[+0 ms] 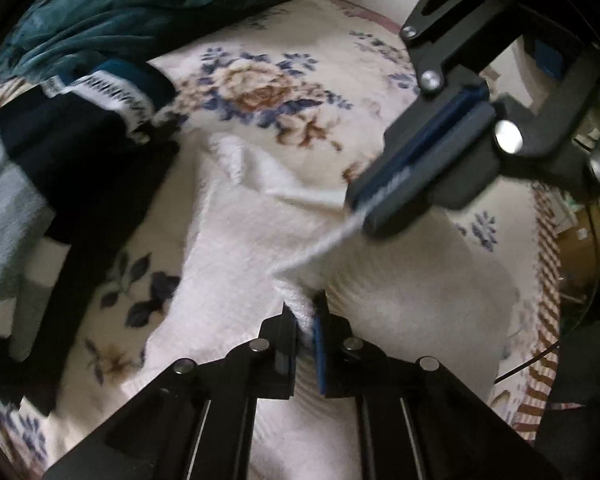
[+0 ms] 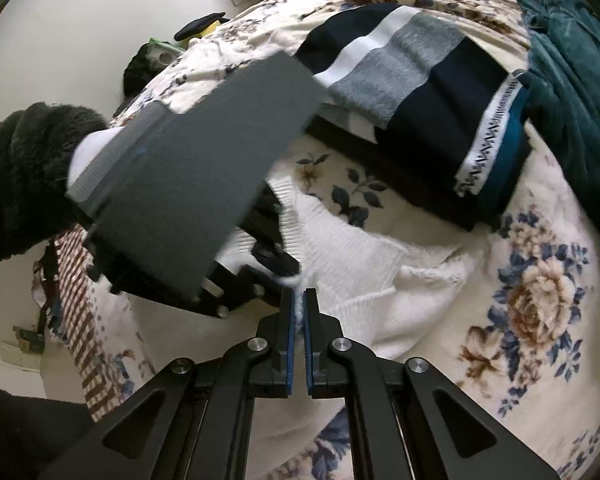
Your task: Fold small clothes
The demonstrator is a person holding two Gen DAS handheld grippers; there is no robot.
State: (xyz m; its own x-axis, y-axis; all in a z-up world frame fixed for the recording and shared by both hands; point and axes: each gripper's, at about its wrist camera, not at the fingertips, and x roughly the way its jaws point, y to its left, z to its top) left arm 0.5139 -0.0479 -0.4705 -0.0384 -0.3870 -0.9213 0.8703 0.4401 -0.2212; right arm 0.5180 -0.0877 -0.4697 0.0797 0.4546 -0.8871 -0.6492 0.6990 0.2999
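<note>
Both black two-finger grippers pinch the white fuzzy knit garment point(image 1: 236, 264) lying rumpled on the cream floral blanket point(image 1: 268, 92): the left gripper point(image 1: 305, 320) clamps a bunched fold, the right gripper point(image 2: 299, 300) an edge just beside it. Beyond the garment lie folded navy, grey and white striped clothes point(image 2: 412, 68) and teal velvet fabric point(image 2: 572, 64).

White knit garment point(image 2: 364, 256) between closed fingers point(image 2: 286, 332)
</note>
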